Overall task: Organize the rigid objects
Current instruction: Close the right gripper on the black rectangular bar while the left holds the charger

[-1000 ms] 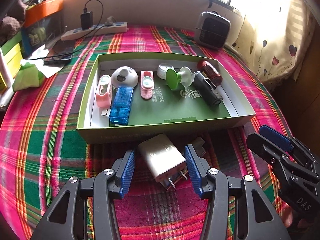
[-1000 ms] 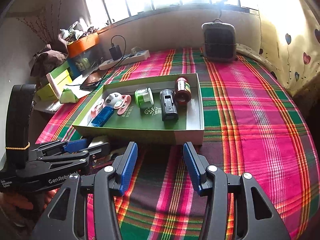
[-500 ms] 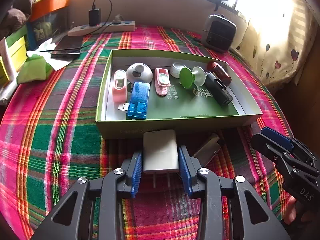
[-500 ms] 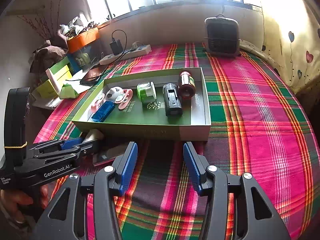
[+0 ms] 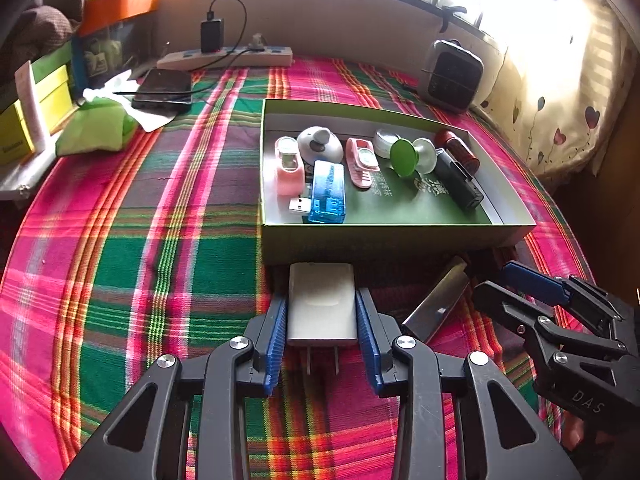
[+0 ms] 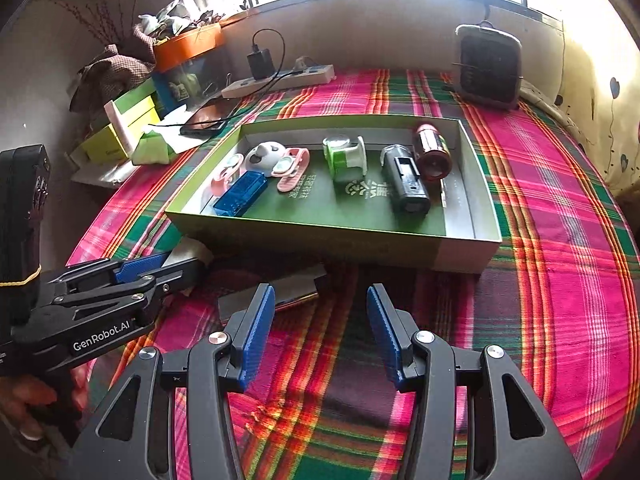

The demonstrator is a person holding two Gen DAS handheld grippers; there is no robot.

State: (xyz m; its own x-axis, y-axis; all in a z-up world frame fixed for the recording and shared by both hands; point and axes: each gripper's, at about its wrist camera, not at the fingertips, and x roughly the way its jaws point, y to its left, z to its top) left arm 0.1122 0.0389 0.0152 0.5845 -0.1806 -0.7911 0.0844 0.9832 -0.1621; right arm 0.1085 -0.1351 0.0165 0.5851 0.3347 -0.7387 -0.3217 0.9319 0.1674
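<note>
My left gripper (image 5: 322, 312) has its jaws closed on the white charger (image 5: 322, 304), blue pads pressed against both its sides, its two prongs pointing back toward my camera. The charger sits just at the near wall of the green tray (image 5: 360, 240), at about 6 o'clock from it, over the plaid cloth (image 5: 160, 260); I cannot tell whether it rests on the cloth or is lifted off it. At 3 o'clock from the charger a flat silver case (image 5: 436, 304) lies on the cloth, tilted, near the tray's front wall. My right gripper (image 6: 320, 320) hovers with jaws open and nothing between them, the silver case just beyond its left pad. Inside the tray I see a blue USB device (image 5: 328, 192) at the near left, a pink holder (image 5: 289, 166) beside it, a green spool (image 5: 412, 156) toward the middle, and a black cylinder (image 5: 458, 182) with a red battery (image 5: 456, 145) at 2 o'clock.
</note>
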